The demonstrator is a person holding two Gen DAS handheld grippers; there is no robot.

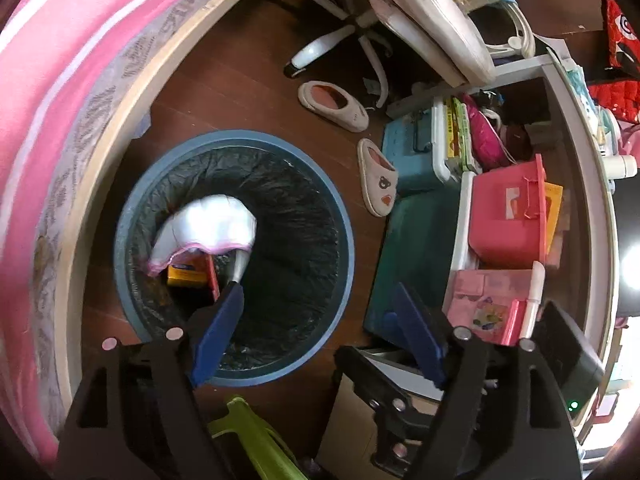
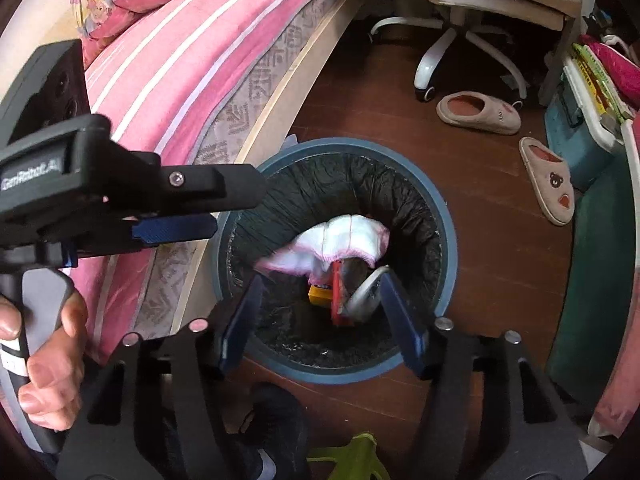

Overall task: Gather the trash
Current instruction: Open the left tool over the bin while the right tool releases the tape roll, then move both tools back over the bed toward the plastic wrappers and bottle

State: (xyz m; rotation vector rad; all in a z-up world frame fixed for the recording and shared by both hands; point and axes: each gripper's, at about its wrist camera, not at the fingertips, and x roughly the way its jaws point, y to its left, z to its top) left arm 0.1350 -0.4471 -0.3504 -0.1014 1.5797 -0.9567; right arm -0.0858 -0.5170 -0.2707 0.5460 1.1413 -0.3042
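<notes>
A round blue bin with a black liner stands on the wooden floor beside the bed. Inside it lie a white bag with a pink edge, an orange box, a red item and a silver-grey piece. My left gripper hangs over the bin's near right rim, open, with nothing between its blue pads. In the right wrist view my right gripper is open above the bin, over the white bag and a grey curved piece. No pad presses on anything.
A bed with a pink striped sheet runs along the bin's left. Two slippers, an office chair base and stacked boxes crowd the right. A green plastic thing and a dark shoe lie near me.
</notes>
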